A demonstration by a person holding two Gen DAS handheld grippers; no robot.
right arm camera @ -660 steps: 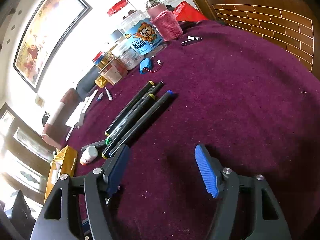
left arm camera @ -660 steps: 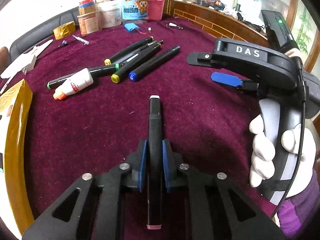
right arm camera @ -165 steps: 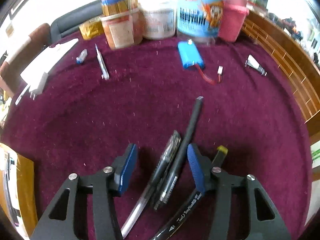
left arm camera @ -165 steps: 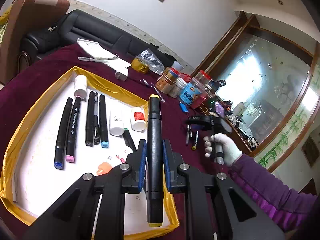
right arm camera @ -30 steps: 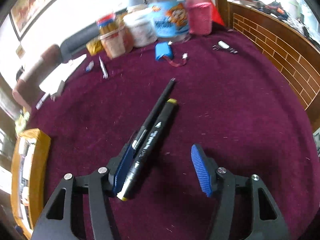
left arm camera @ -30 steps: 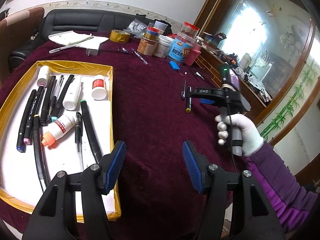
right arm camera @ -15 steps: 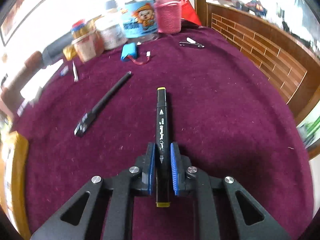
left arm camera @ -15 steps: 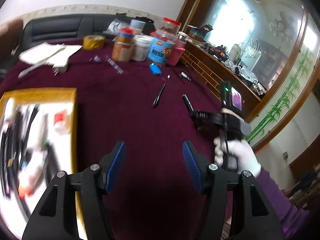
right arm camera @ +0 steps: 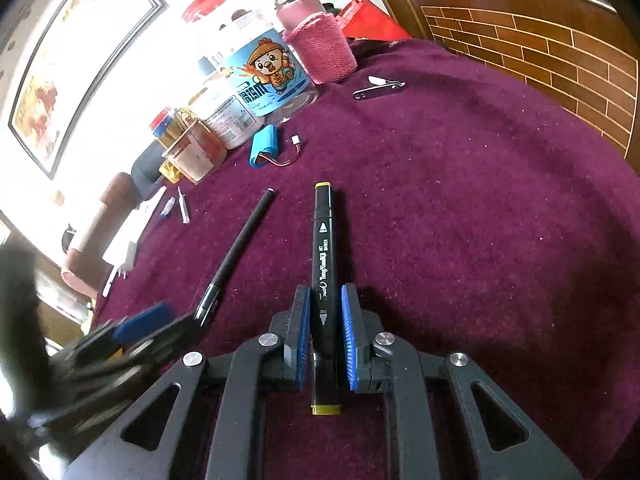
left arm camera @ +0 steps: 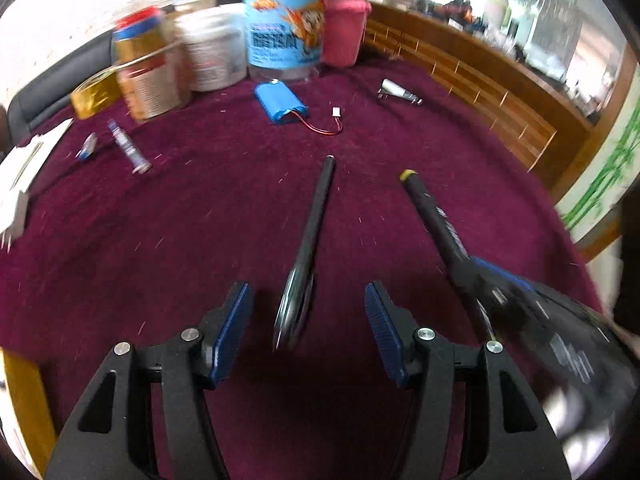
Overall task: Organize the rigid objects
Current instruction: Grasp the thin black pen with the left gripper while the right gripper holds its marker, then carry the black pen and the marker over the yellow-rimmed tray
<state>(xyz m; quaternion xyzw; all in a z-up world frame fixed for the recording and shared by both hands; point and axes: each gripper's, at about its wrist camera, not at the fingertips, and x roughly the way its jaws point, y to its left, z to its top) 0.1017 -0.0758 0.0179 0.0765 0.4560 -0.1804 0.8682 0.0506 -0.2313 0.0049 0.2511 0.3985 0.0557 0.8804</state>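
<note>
While our right gripper [right arm camera: 325,332] is clamped on the yellow-capped art marker [right arm camera: 323,264], pads tight against the barrel around mid-length and the marker running straight out along the fingers, our left gripper [left arm camera: 306,330] is spread wide with nothing in it. Thin black pen [left arm camera: 310,236] is the one loose writing item in these views, lying flat on the maroon tablecloth [left arm camera: 200,240]. From the left wrist, the pen's clip end sits right between the two blue pads [left arm camera: 230,332], and its long axis runs forward and slightly right, away from the fingers, roughly in line with them. So the left side is clearly nearer; the right one is busy and off to the side, its marker tip near but apart from the pen. Can't tell from the blur whether the pads are down at cloth level or above it. Our read: next step is lowering if needed and closing across the barrel near the clip end; the grasp would land well off centre, so the far end could droop. Blue battery pack [left arm camera: 282,102], nail clipper [left arm camera: 400,92] and jars [left arm camera: 280,40] sit further back, well clear. Gold box edge [left arm camera: 24,408] shows at far left in the left view; likely where both pens go.
</note>
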